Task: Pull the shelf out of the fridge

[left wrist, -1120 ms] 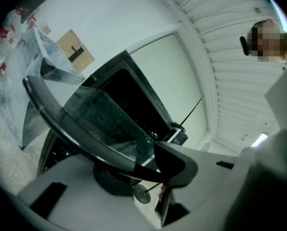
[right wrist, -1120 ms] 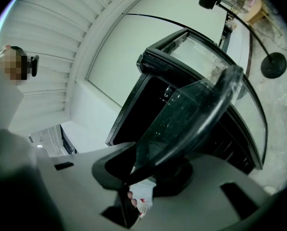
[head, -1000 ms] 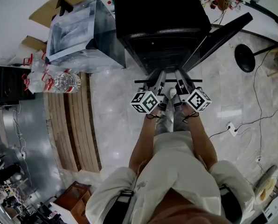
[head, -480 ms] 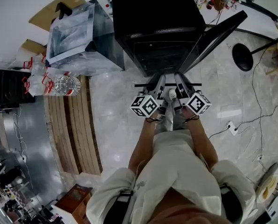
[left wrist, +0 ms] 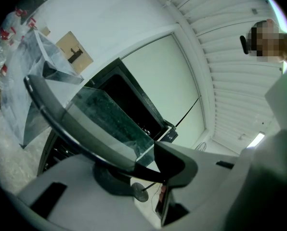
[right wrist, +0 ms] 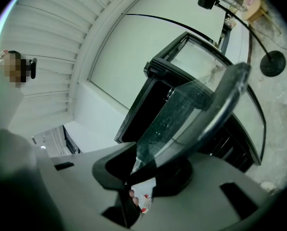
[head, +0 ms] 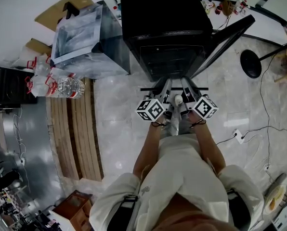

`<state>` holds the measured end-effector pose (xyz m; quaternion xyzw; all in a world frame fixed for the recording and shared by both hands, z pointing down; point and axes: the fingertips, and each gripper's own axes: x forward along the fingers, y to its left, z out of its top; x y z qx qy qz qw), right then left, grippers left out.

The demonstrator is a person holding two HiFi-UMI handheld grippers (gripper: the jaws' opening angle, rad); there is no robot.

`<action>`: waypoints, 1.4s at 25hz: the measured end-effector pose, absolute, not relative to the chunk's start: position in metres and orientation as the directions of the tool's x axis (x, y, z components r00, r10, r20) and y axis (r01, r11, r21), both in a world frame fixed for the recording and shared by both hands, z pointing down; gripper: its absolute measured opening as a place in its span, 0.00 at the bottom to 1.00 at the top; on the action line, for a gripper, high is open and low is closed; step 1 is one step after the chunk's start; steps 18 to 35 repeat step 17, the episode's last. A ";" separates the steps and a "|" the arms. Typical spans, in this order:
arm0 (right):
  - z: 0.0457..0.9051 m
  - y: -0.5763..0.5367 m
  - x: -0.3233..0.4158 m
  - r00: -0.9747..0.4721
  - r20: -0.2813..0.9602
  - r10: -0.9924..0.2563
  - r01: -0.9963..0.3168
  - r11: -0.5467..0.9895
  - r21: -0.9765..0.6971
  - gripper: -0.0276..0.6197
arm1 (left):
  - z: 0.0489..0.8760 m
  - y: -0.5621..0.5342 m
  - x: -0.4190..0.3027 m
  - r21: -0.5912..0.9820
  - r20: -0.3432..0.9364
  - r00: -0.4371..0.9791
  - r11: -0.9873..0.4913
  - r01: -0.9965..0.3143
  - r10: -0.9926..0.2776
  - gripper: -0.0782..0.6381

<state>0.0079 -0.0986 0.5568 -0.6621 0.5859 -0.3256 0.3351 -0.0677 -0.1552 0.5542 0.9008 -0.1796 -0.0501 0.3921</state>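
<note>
No readable text, brand or number. Cubes behind fingers of left gripper and right gripper: square codes only. Bottle labels, far left of fingers: illegible.

The fridge is cut off by the top edge of the head view, and the person by the bottom edge. The little things at the upper right are too small to tell. The left tool hides one near corner of the glass shelf. The right tool hides the other.
</note>
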 end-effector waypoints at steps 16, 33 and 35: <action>0.548 -0.101 0.001 0.087 0.048 -0.995 -0.573 -0.090 -0.815 0.18 | 0.546 -0.156 -0.076 0.736 0.042 0.926 -0.616 -0.283 -0.375 0.29; 0.548 -0.101 0.000 0.086 0.051 -0.995 -0.574 -0.092 -0.814 0.18 | 0.546 -0.156 -0.078 0.737 0.044 0.926 -0.613 -0.284 -0.376 0.29; 0.548 -0.101 0.000 0.086 0.051 -0.995 -0.574 -0.092 -0.814 0.18 | 0.546 -0.156 -0.078 0.737 0.044 0.926 -0.613 -0.284 -0.376 0.29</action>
